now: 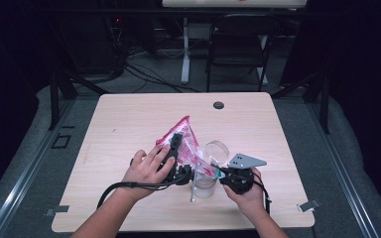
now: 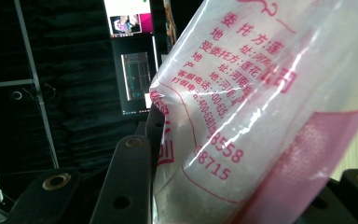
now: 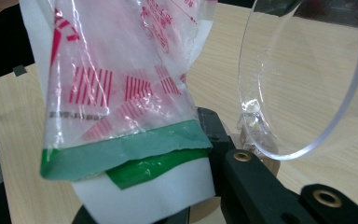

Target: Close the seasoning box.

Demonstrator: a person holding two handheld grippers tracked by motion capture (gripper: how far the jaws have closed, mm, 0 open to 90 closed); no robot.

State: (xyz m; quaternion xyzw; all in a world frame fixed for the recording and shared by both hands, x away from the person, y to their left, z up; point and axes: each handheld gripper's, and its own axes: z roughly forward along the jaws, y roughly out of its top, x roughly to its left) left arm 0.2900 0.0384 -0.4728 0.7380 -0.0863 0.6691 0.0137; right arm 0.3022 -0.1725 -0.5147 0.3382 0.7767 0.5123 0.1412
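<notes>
Both pairs of jaws are clamped on the plastic bag (image 1: pixel 182 140): my left gripper (image 1: pixel 174 154) grips its filled body and my right gripper (image 1: pixel 222 174) pinches the green-edged mouth (image 3: pixel 121 154), above the clear cup (image 1: pixel 209 168) near the table's (image 1: pixel 129 119) front edge. It's thin, slick film with loose white grains inside, so I judge it floppy and shifting. Best held where the film bunches, tilting slowly.

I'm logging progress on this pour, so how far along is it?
Done: the torn-open plastic bag is lifted, the left gripper clamping its body, the right gripper pinching its green edge beside the clear cup. In hand: tilting. Left: whether anything has poured yet isn't clear.
</notes>
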